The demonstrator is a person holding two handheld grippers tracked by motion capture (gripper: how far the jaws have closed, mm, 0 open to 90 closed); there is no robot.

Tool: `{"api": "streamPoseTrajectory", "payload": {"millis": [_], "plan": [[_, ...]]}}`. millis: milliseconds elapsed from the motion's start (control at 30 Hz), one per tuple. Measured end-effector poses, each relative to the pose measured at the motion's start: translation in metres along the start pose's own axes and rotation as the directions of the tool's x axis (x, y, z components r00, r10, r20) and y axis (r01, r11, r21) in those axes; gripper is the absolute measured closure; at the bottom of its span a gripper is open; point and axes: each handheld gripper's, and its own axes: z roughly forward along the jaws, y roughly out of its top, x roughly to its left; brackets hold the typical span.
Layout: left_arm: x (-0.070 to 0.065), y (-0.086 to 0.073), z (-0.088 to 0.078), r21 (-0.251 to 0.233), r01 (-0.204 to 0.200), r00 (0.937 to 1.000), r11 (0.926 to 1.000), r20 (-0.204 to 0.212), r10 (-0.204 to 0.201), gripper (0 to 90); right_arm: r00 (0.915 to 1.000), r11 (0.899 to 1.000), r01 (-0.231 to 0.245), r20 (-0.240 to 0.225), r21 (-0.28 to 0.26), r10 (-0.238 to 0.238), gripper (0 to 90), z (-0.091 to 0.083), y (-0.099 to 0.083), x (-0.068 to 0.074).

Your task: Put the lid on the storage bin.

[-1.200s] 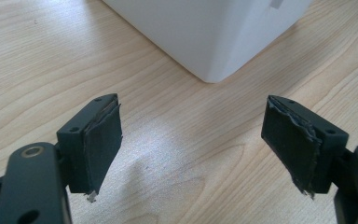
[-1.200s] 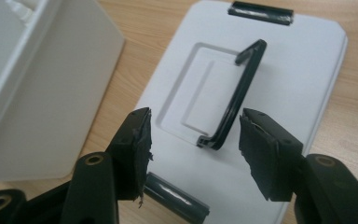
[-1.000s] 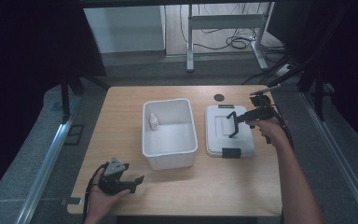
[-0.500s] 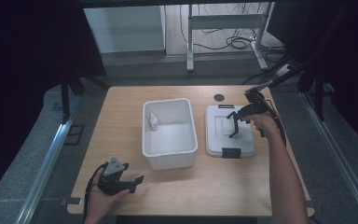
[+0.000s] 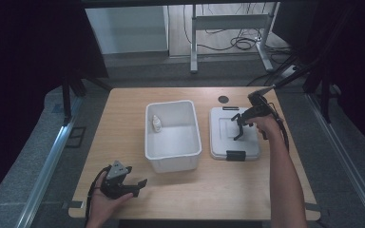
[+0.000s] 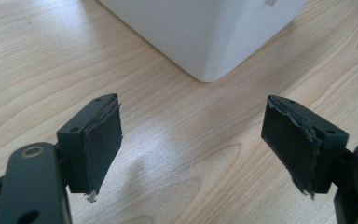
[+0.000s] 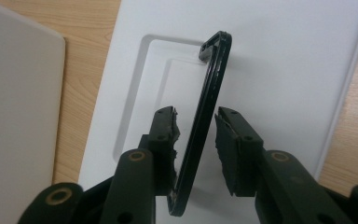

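Bin (image 5: 173,142) holds one small bottle (image 5: 156,124); right gripper (image 7: 196,135) straddles lid's handle (image 7: 205,107), left gripper (image 6: 191,140) apart.

I find no legible text anywhere; white bin (image 5: 173,135), its lid (image 5: 233,132) and the wooden table (image 5: 123,123) carry no readable marks; small bottle (image 5: 156,124) in the bin too small for me to read any label.

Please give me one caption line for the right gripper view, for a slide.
Right gripper, jaws apart either side of the raised black handle on the flat white plastic lid.
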Motion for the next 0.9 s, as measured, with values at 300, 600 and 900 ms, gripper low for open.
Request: {"api": "streamPoseTrajectory", "payload": {"millis": [300, 600, 900], "plan": [[0.0, 0.0, 0.001, 0.006, -0.004, 1.0, 1.0, -0.001, 0.004, 20.3, 0.9994, 0.999, -0.032, -0.013, 0.034, 0.032, 77.0, 0.009, 0.002, -0.004], [0.0, 0.0, 0.001, 0.006, -0.004, 1.0, 1.0, 0.0, 0.004, 20.3, 0.9938, 0.994, -0.104, -0.035, 0.041, 0.106, 83.1, 0.011, 0.001, -0.007], [0.0, 0.0, 0.001, 0.003, -0.002, 1.0, 1.0, -0.001, 0.002, 20.3, 0.9921, 0.993, -0.116, -0.044, 0.032, 0.117, 85.0, 0.0, 0.0, 0.0]]}}
